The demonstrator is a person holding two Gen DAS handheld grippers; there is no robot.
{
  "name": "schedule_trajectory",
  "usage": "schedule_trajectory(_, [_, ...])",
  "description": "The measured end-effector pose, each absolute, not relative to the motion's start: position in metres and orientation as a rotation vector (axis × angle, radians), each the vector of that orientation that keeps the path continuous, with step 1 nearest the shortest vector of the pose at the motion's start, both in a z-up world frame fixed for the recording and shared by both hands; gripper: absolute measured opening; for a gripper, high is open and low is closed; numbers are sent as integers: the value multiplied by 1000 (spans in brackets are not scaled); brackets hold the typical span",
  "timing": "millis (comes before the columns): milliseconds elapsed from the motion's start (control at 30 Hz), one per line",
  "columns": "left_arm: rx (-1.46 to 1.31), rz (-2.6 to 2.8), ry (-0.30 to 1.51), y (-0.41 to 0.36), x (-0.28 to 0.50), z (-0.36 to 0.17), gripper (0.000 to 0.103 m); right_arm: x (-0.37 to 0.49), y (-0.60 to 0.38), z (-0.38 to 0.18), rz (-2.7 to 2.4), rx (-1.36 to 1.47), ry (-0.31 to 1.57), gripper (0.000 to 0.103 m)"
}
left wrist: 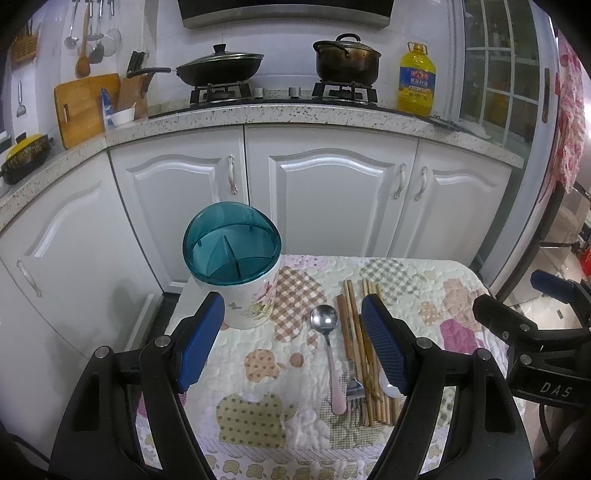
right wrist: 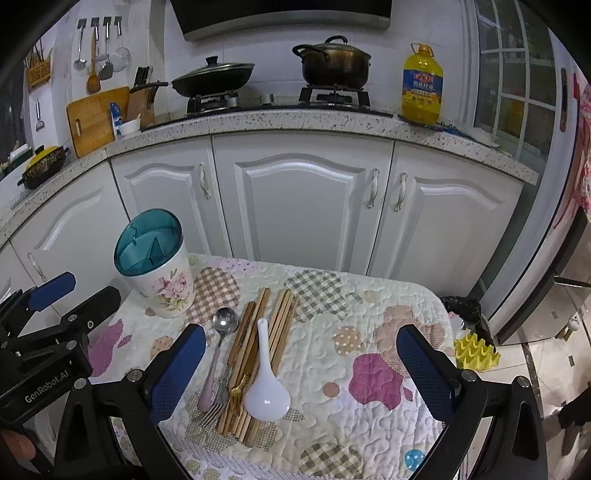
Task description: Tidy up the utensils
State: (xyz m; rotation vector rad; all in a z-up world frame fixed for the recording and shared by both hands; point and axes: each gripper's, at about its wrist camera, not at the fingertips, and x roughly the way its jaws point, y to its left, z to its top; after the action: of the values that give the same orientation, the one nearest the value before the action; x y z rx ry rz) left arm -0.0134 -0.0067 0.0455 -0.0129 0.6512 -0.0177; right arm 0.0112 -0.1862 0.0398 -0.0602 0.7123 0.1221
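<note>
One holder [right wrist: 155, 266], two spoons [right wrist: 266, 384], two forks [right wrist: 218, 402], several chopsticks [right wrist: 280, 321].

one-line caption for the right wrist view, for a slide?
Open right gripper above white soup spoon, chopsticks, forks and metal spoon; utensil holder empty.

This is a home kitchen. Well ahead of the claws, a speckled stone counter [right wrist: 295, 122] runs over white cupboard doors [right wrist: 303, 206], carrying a gas stove [right wrist: 277, 101] with a lidded frying pan [right wrist: 212, 79] and a dark pot [right wrist: 334, 62]. A big bottle of cooking oil [right wrist: 422, 86] stands to the right of it. To the left, ladles [right wrist: 98, 59] hang on the wall above a wooden chopping board [right wrist: 92, 118] and a knife block [right wrist: 142, 98]. What looks like an extractor hood [right wrist: 284, 16] sits overhead.
</note>
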Motion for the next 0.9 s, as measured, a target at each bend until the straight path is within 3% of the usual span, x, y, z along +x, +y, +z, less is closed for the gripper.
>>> schedule_trajectory(367, [-34, -20, 580, -3, -24, 76, 77, 4, -191, 62, 89, -47, 667, 103])
schedule_trajectory(900, [-42, -21, 604, -4, -22, 69, 77, 4, -191, 62, 90, -42, 678, 103])
